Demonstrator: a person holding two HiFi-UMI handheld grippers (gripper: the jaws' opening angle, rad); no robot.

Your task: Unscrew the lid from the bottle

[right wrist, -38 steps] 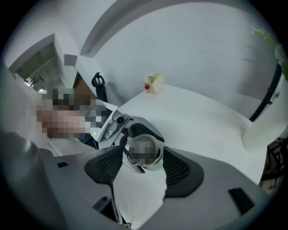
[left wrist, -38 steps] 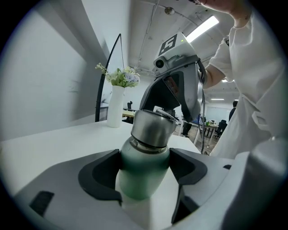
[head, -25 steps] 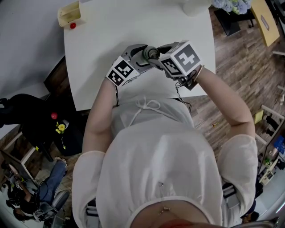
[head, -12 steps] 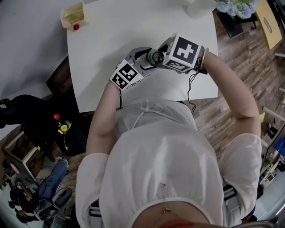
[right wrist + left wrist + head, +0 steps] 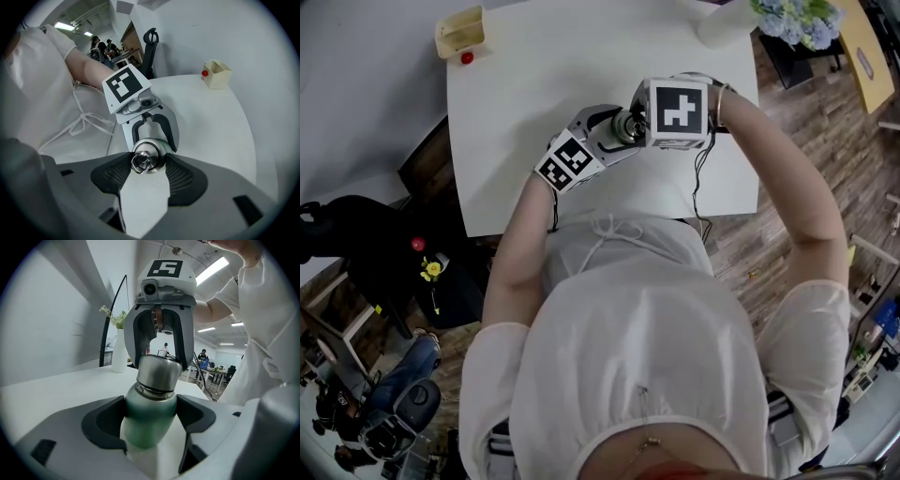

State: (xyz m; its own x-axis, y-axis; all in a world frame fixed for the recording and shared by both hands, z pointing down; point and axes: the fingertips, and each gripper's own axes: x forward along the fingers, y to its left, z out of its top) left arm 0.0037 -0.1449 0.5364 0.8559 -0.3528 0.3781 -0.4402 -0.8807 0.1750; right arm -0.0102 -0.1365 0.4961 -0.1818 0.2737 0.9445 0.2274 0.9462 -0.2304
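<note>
left tongs (image 5: 151,434) pinching bottle (image 5: 150,416) body, holding it over bench (image 5: 534,75) | right tongs (image 5: 149,165) clamping lid (image 5: 146,157) end-on from above | bottle's long axis pointing straight into right tongs

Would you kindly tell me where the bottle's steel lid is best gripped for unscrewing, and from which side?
Grip the steel lid on its round side wall, coming end-on along the bottle's axis, as the right gripper does. Opposite pads then turn about its centre; the top ring looks too small. The left gripper steadies the green body.
</note>
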